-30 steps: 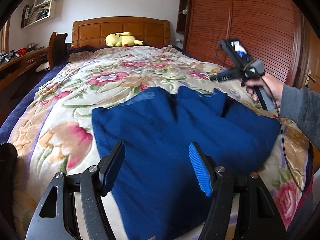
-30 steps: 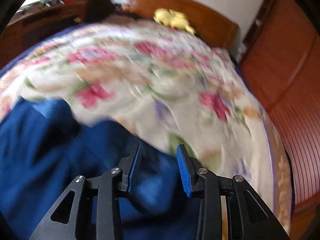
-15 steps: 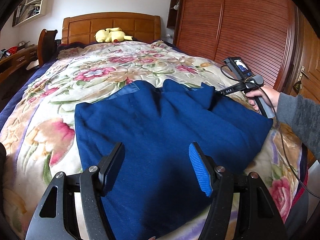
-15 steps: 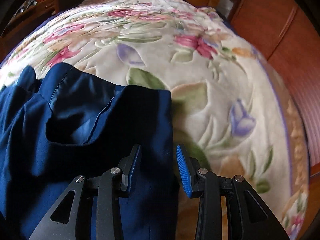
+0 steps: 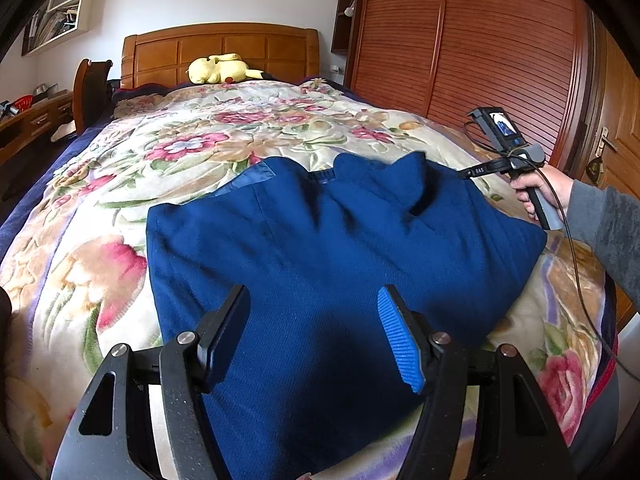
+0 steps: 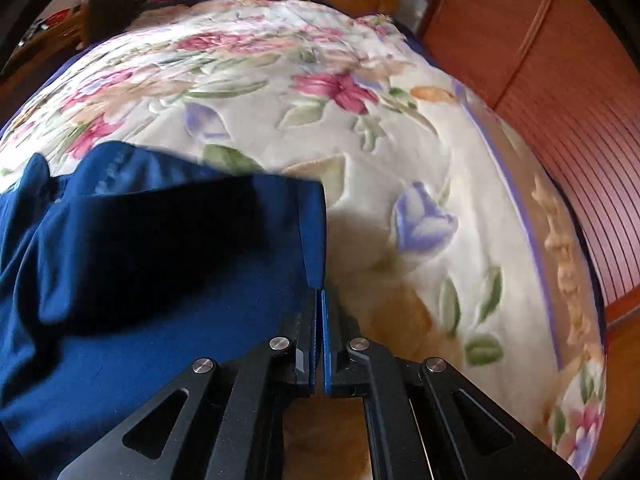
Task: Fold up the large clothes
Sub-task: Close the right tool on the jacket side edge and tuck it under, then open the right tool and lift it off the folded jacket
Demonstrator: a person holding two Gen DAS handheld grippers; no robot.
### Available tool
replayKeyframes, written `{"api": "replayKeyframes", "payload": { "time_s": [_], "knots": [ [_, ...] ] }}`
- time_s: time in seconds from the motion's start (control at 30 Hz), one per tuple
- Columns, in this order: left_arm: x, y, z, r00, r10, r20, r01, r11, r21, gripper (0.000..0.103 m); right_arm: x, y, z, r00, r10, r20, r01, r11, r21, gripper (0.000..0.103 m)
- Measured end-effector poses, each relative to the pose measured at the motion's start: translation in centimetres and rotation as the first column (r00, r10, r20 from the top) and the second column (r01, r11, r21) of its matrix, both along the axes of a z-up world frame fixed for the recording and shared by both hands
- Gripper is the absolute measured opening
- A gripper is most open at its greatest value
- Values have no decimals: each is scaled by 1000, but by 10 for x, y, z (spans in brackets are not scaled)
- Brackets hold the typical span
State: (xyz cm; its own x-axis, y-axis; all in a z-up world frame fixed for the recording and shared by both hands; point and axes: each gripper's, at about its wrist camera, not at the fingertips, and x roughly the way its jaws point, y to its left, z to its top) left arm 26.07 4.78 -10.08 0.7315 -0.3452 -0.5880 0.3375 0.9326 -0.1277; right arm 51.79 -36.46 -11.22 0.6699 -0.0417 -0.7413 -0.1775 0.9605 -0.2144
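Pinching the coat's (image 6: 160, 264) right edge, the right gripper (image 6: 319, 300) readies a fold; the left gripper (image 5: 314, 328) hovers, jaws wide.

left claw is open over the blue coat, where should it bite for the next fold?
Probably the coat's free left side edge, near its far-left corner, coming in from the left over the floral blanket. That edge lies flat and exposed, mirroring the right claw, already shut on the right edge. The left claw hovers open above mid-fabric, where there is no edge to pinch.
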Motion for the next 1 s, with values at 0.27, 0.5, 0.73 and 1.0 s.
{"api": "replayKeyframes", "payload": {
  "time_s": [0.27,0.5,0.73,1.0],
  "knots": [
    [-1,0,1,1000,-2,4,2,1000,1,67,-42,39,13,986,156,62,-156,988,0,13],
    [-1,0,1,1000,-1,2,1,1000,3,67,-53,89,-7,936,348,-56,-349,937,-18,18],
    [0,0,0,1000,0,-2,0,1000,8,67,7,110,-36,951,281,-126,-290,956,-54,18],
    [1,0,-1,1000,0,-7,0,1000,14,67,7,93,-15,980,195,25,-195,981,2,18]
  ]
}}
